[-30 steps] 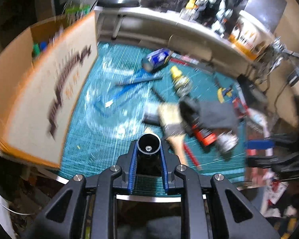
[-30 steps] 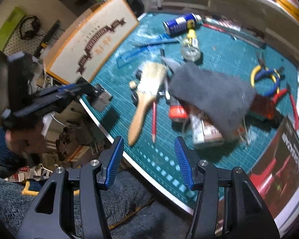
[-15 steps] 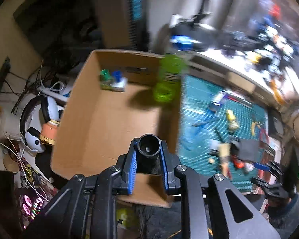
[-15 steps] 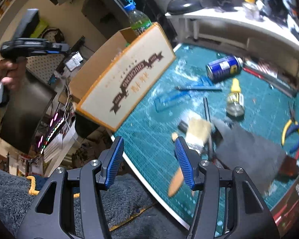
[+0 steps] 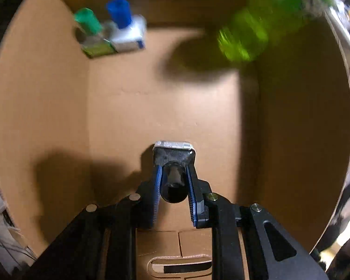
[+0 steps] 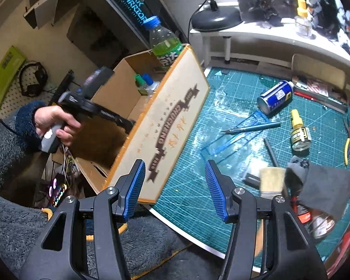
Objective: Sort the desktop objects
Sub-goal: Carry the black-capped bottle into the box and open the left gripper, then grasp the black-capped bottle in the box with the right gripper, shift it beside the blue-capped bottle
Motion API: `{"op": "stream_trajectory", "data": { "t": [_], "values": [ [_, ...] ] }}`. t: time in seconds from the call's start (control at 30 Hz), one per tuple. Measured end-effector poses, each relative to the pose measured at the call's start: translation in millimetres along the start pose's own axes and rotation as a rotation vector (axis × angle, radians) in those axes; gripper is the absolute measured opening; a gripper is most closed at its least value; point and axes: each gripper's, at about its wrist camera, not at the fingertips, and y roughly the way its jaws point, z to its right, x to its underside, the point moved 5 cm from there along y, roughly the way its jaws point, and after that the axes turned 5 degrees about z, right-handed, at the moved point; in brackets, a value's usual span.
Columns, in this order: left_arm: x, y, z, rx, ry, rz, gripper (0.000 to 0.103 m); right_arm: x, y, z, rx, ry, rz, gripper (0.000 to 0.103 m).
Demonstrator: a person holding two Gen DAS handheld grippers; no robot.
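I'm on the drop-off; my left gripper (image 5: 173, 182) pinches a small black-capped bottle (image 5: 172, 161) at lower centre, inside the cardboard box (image 5: 151, 107); next I judge the jaws must part; my right gripper (image 6: 173, 186) hangs spread and unladen over the cutting mat (image 6: 198, 200).

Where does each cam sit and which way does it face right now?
Left wrist: on the left gripper, down inside the brown cardboard box, shut on a small black-capped bottle; only its own fingers show.
Right wrist: on the open right gripper over the green cutting mat, facing box and desk; left hand shows.
Shared: the box, the green plastic bottle.
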Motion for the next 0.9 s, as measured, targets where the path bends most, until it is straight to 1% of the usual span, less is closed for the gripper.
{"op": "stream_trajectory", "data": {
  "t": [0.1, 0.23, 0.27, 0.3, 0.33, 0.37, 0.4, 0.43, 0.47, 0.5, 0.53, 0.57, 0.63, 0.7, 0.73, 0.77, 0.8, 0.9],
  "values": [
    [6, 8, 8, 0.018, 0.039, -0.026, 0.021, -6, 5, -14, 0.008, -0.002, 0.002, 0.051],
    [7, 7, 14, 0.014, 0.065, -0.024, 0.022, -18, 13, -27, 0.007, -0.028, -0.014, 0.051],
    [8, 4, 14, 0.014, 0.061, -0.027, 0.022, -22, 17, -31, 0.004, -0.039, -0.022, 0.051],
    [11, -6, 14, 0.021, 0.060, -0.013, 0.023, -26, 21, -36, 0.001, -0.056, -0.035, 0.051],
    [13, -16, 13, 0.028, 0.059, 0.001, 0.027, -31, 25, -44, -0.004, -0.083, -0.049, 0.051],
    [16, -27, 13, 0.035, 0.057, 0.019, 0.038, -37, 29, -51, -0.008, -0.111, -0.062, 0.051],
    [19, -45, 9, 0.041, 0.050, 0.065, 0.047, -41, 33, -59, -0.016, -0.140, -0.074, 0.051],
    [24, -68, 2, 0.043, 0.034, 0.127, 0.063, -46, 40, -69, -0.026, -0.180, -0.094, 0.051],
    [31, -95, -8, 0.053, 0.008, 0.206, 0.066, -51, 47, -79, -0.037, -0.221, -0.116, 0.051],
    [39, -118, -18, 0.064, -0.020, 0.282, 0.067, -56, 58, -91, -0.049, -0.273, -0.149, 0.051],
    [52, -143, -32, 0.071, -0.056, 0.362, 0.070, -60, 75, -104, -0.063, -0.328, -0.197, 0.051],
    [61, -159, -43, 0.069, -0.084, 0.410, 0.075, -62, 97, -114, -0.053, -0.378, -0.255, 0.050],
    [85, -184, -68, 0.070, -0.148, 0.502, 0.076, -62, 139, -131, -0.020, -0.475, -0.364, 0.050],
    [95, -189, -88, 0.060, -0.181, 0.514, 0.076, -56, 179, -143, 0.018, -0.567, -0.463, 0.049],
    [102, -191, -96, 0.052, -0.197, 0.509, 0.076, -52, 200, -149, 0.036, -0.612, -0.515, 0.046],
    [108, -189, -102, 0.047, -0.201, 0.504, 0.076, -48, 217, -154, 0.059, -0.651, -0.552, 0.042],
    [113, -187, -106, 0.048, -0.200, 0.503, 0.076, -44, 232, -158, 0.082, -0.689, -0.587, 0.040],
    [123, -184, -112, 0.063, -0.201, 0.501, 0.076, -32, 263, -161, 0.098, -0.713, -0.669, 0.038]
  ]
}}
